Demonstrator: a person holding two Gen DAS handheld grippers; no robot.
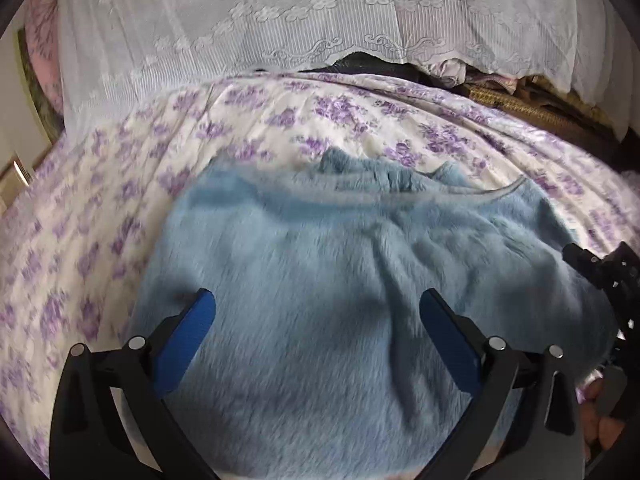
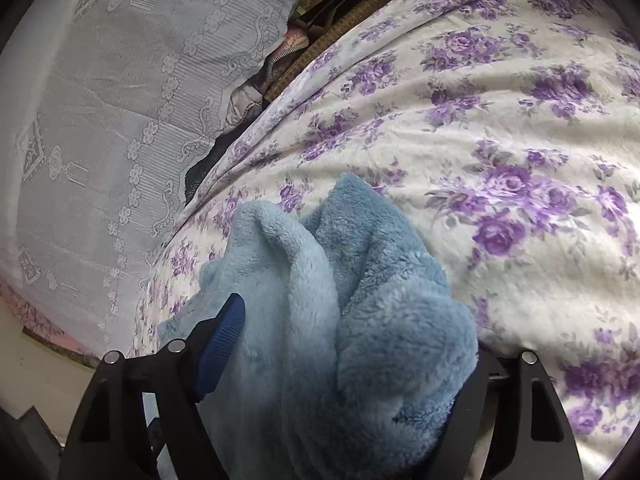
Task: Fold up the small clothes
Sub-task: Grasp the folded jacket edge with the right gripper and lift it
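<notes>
Between the spread fingers of the left gripper (image 1: pixel 318 312), which hangs released and empty, lies a fluffy blue garment (image 1: pixel 340 280) on the flowered bedspread (image 1: pixel 120 208). Off to the side, the right gripper (image 2: pixel 344 320) looks clenched on a bunched fold of that fleece, though one finger is buried. It should prove light, limp and plush; pinch hems or corners, not the thick middle. Beyond hangs a lace cloth (image 1: pixel 280 32).
</notes>
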